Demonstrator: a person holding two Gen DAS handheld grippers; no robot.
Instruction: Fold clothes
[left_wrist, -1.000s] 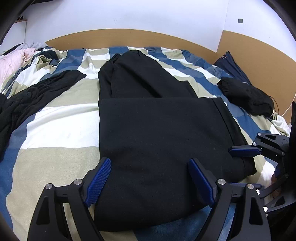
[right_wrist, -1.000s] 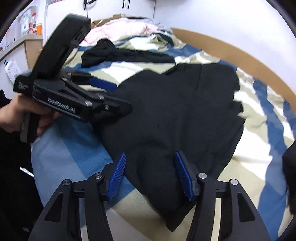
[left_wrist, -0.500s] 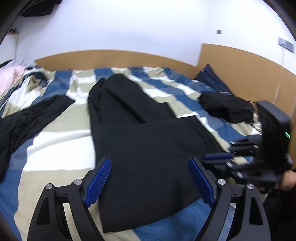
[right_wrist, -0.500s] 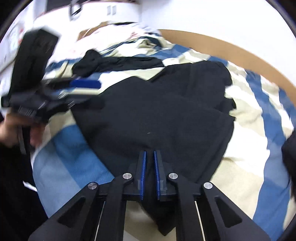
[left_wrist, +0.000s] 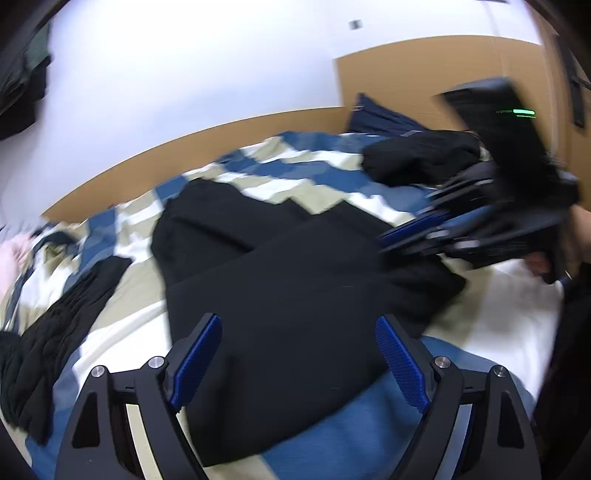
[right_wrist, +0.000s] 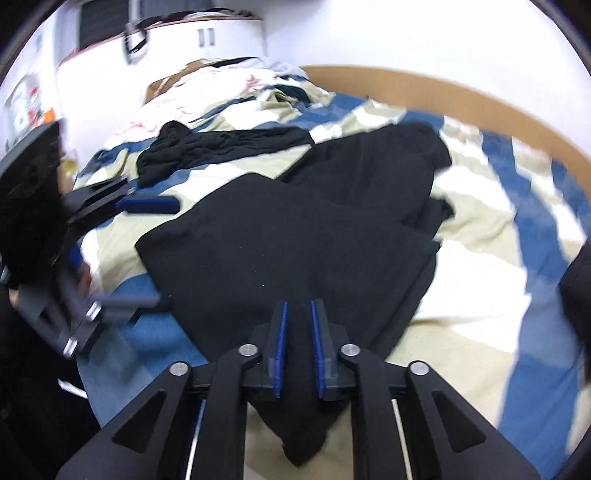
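A black garment (left_wrist: 295, 288) lies folded flat on the striped bed cover (left_wrist: 498, 314). My left gripper (left_wrist: 297, 325) hangs open just above the garment's near edge, with nothing pinched. In the right wrist view the same garment (right_wrist: 295, 236) runs up into my right gripper (right_wrist: 298, 304). Its blue pads press a bunched corner of the cloth while the jaws are opening slightly. That right gripper (left_wrist: 384, 240) also shows blurred at the garment's right edge in the left wrist view. One blue pad of the left gripper's fingers (right_wrist: 151, 204) shows at the left.
A second black garment (right_wrist: 221, 147) lies crumpled across the bed's far side. A black bundle (left_wrist: 417, 158) and a navy item (left_wrist: 376, 118) rest by the wooden bed surround (left_wrist: 221, 140). A pink quilt (right_wrist: 207, 92) is heaped at the far end. A hand (left_wrist: 583, 236) holds the right gripper.
My right gripper went from open to shut on the garment's corner and lifted it a little. The left gripper stayed open, rose and rolled, tilting its view.
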